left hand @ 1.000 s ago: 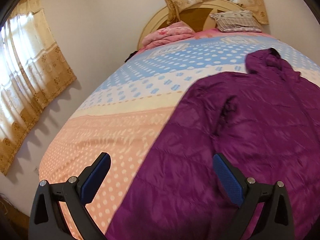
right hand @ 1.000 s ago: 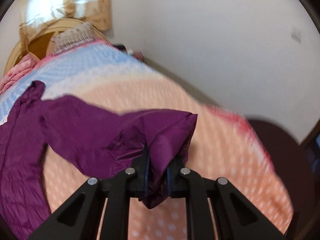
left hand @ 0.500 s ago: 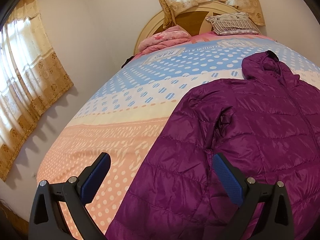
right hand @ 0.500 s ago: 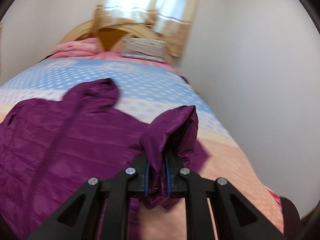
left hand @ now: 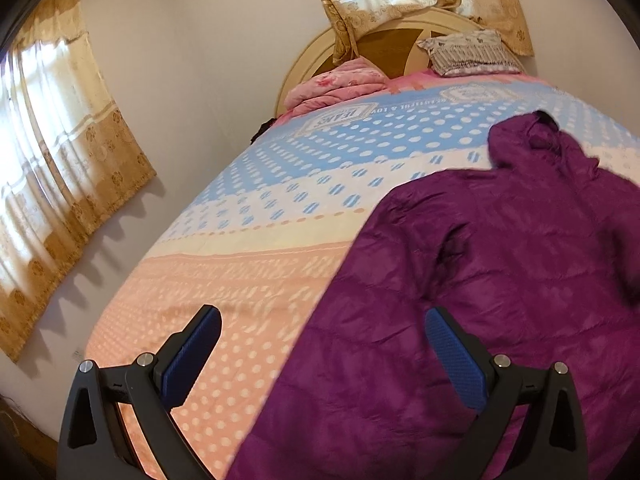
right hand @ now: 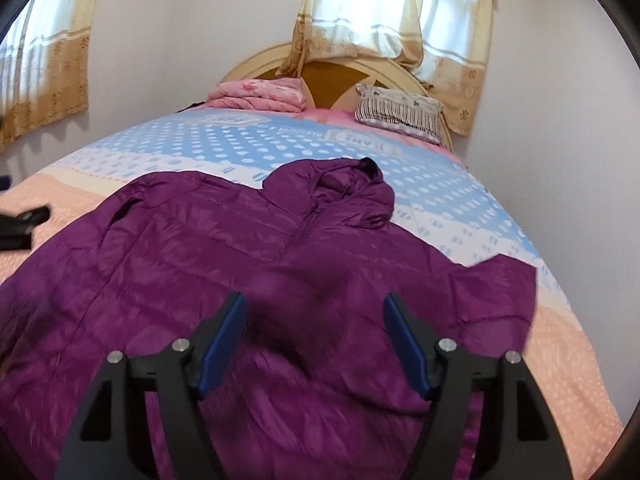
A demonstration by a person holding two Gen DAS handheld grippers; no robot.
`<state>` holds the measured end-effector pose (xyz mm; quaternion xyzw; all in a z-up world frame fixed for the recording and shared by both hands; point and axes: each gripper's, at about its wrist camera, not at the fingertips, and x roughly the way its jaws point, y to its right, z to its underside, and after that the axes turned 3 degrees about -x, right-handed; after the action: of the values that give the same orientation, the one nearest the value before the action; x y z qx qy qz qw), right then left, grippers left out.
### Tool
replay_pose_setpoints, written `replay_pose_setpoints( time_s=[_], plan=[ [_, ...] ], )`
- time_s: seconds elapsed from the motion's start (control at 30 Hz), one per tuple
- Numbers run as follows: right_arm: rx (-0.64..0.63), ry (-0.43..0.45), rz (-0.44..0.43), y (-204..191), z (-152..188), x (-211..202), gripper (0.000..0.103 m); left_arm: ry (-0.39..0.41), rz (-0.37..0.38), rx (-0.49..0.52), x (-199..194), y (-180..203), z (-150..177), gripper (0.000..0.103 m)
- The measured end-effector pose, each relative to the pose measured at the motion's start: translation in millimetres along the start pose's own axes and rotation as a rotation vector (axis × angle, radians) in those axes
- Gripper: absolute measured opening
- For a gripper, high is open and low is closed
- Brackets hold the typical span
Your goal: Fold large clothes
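Observation:
A purple hooded puffer jacket (right hand: 240, 260) lies front up on the bed, hood (right hand: 344, 192) toward the headboard. Its right sleeve (right hand: 472, 304) is folded in over the body and rests just under my right gripper (right hand: 315, 300). That gripper's jaws are opening, and nothing is pinched between the blue pads. In the left wrist view the jacket (left hand: 500, 280) fills the right half. My left gripper (left hand: 322, 316) hovers open over the jacket's left edge and touches nothing. Its dark tip (right hand: 24, 220) also shows at the left border of the right wrist view.
The dotted bedspread (left hand: 260, 240) runs from peach near me to blue at the far end. A folded pink quilt (right hand: 260, 94) and a striped pillow (right hand: 400, 114) lie by the round headboard (right hand: 332, 72). Walls with curtained windows (left hand: 60, 160) flank the bed.
My right gripper swung the sleeve from the bed's right side in over the jacket body, then opened and let it go. My left gripper stayed open and hardly moved.

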<state>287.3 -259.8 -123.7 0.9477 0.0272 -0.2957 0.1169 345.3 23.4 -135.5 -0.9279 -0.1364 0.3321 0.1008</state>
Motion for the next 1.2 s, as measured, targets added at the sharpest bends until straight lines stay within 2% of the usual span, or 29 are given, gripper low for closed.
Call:
replay_pose_setpoints(
  time_s=[0.13, 0.23, 0.37, 0.57, 0.6, 0.63, 0.67, 0.7, 0.73, 0.83, 0.97, 1.03, 1.1, 1.2],
  plan=[
    [0.112, 0.024, 0.022, 49, 20, -30, 0.078, 0.016, 0.11, 0.014, -17, 45, -13, 0.102],
    [0.201, 0.04, 0.117, 87, 38, -44, 0.087, 0.006, 0.201, 0.03, -27, 83, -23, 0.102],
    [0.266, -0.019, 0.2, 114, 68, -42, 0.088, 0.005, 0.315, 0.061, -38, 144, -35, 0.102],
    [0.28, -0.051, 0.236, 111, 97, -32, 0.088, -0.145, 0.485, 0.117, -8, 232, -42, 0.101],
    [0.284, -0.052, 0.233, 109, 99, -28, 0.088, -0.175, 0.519, 0.134, -2, 244, -39, 0.096],
    [0.288, -0.053, 0.233, 110, 102, -29, 0.088, -0.199, 0.515, 0.16, 6, 257, -35, 0.065],
    [0.291, -0.054, 0.232, 108, 104, -26, 0.088, -0.222, 0.526, 0.17, 8, 266, -32, 0.024],
    [0.294, -0.055, 0.228, 108, 107, -24, 0.088, -0.258, 0.565, 0.169, 12, 270, -30, 0.016],
    [0.297, -0.057, 0.226, 110, 110, -23, 0.088, -0.251, 0.582, 0.156, 11, 268, -31, 0.013],
    [0.322, -0.064, 0.219, 117, 122, -20, 0.088, -0.121, 0.531, 0.173, -11, 255, -41, 0.01],
    [0.349, -0.055, 0.214, 122, 130, -23, 0.092, 0.029, 0.412, 0.184, -30, 217, -57, 0.01],
    [0.345, -0.066, 0.215, 120, 133, -20, 0.093, 0.079, 0.343, 0.196, -31, 201, -62, 0.01],
    [0.339, -0.08, 0.219, 119, 134, -17, 0.093, 0.094, 0.272, 0.231, -24, 197, -60, 0.01],
    [0.332, -0.093, 0.217, 119, 133, -15, 0.093, 0.056, 0.174, 0.263, -2, 197, -47, 0.011]
  ],
)
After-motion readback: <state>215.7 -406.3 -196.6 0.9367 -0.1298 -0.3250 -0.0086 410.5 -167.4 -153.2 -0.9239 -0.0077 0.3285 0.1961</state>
